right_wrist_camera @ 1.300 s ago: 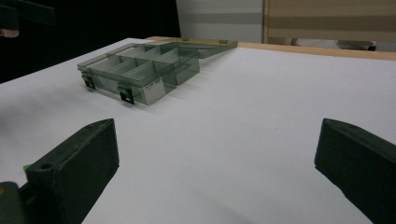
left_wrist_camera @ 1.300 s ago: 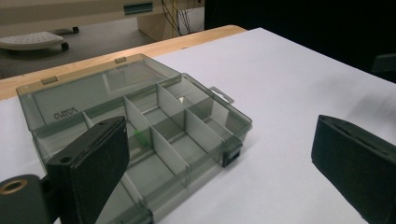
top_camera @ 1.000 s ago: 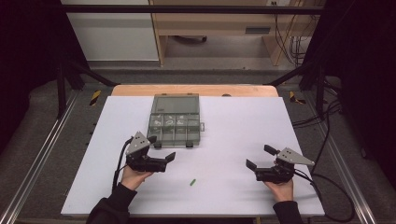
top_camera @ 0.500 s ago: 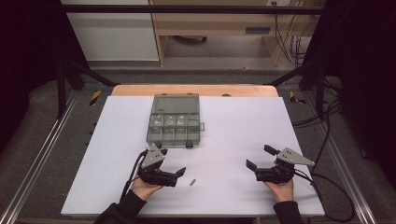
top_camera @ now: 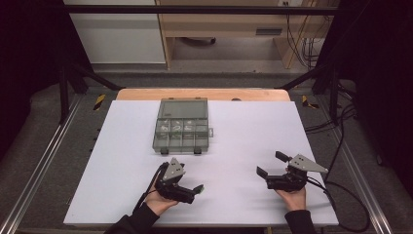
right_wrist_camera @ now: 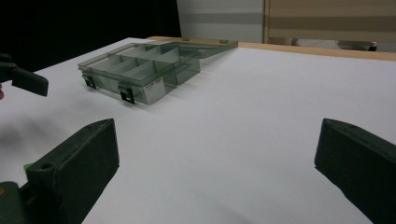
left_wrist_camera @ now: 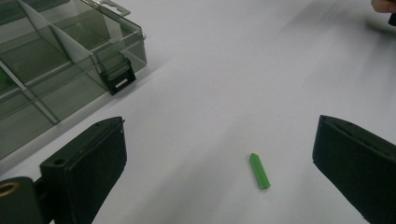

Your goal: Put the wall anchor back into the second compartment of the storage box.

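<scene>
Left gripper (left_wrist_camera: 219, 154) wide, jaws straddling green peg (left_wrist_camera: 259, 171) lying flat on bench (top_camera: 243, 126), at 6 o'clock of the box (top_camera: 181, 127). Best lowered level, peg centred, then closed. Right gripper (top_camera: 271, 165) wide, idle at 4 o'clock.

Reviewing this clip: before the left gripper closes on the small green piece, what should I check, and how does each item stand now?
1. Left gripper open: ok, wide apart.
2. Green piece between its fingers: ok, nearer the right one.
3. Piece lying free on the white table: ok, nothing touches it.
4. Fingers low enough to pinch it: cannot tell.
5. Organizer box open, lid back: ok.
6. Right gripper out of the way: ok, open and off to the side.
</scene>
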Motion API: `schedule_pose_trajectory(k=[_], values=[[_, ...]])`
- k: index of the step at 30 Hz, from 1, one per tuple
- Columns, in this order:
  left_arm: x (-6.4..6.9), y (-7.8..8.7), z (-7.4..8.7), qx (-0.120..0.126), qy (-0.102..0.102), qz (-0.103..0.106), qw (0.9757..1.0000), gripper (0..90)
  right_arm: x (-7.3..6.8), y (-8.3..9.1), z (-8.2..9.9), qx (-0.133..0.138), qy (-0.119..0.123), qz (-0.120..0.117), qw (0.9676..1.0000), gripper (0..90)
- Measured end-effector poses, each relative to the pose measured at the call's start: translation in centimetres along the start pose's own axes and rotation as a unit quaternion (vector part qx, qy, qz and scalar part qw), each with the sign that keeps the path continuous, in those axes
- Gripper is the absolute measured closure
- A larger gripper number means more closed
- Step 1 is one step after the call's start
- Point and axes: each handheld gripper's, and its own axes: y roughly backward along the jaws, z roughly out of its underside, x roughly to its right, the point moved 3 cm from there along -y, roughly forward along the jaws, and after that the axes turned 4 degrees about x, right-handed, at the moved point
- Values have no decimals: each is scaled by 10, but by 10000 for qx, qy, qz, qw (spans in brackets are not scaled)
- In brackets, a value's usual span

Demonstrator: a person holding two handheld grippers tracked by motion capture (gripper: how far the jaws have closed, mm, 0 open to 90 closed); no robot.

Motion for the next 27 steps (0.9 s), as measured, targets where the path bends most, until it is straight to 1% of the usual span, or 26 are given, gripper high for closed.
schedule_pose_trajectory(k=[7,10,11,14,15,18,21,22,27], values=[[9,-11,4,-249,27,93,9996,38,0,0,0,0,12,2,10000,3],[12,-14,6,-333,69,205,9992,64,0,0,0,-2,4,2,10000,3],[13,-15,6,-343,74,261,9990,101,0,0,0,-9,3,3,10000,3],[15,-16,7,-429,62,269,9987,156,0,-1,0,-15,-6,-7,10000,3],[16,-16,8,-468,78,260,9985,186,0,0,0,-14,3,0,10000,3],[16,-18,9,-618,143,241,9977,236,0,-1,0,-16,3,-5,10000,3],[16,-18,11,-702,166,196,9972,303,0,0,0,-33,-6,-9,10000,3],[16,-18,11,-725,165,200,9970,318,0,0,0,-32,-2,-7,10000,3],[18,-20,12,-854,140,203,9960,455,0,0,1,-40,-3,-10,10000,3]])
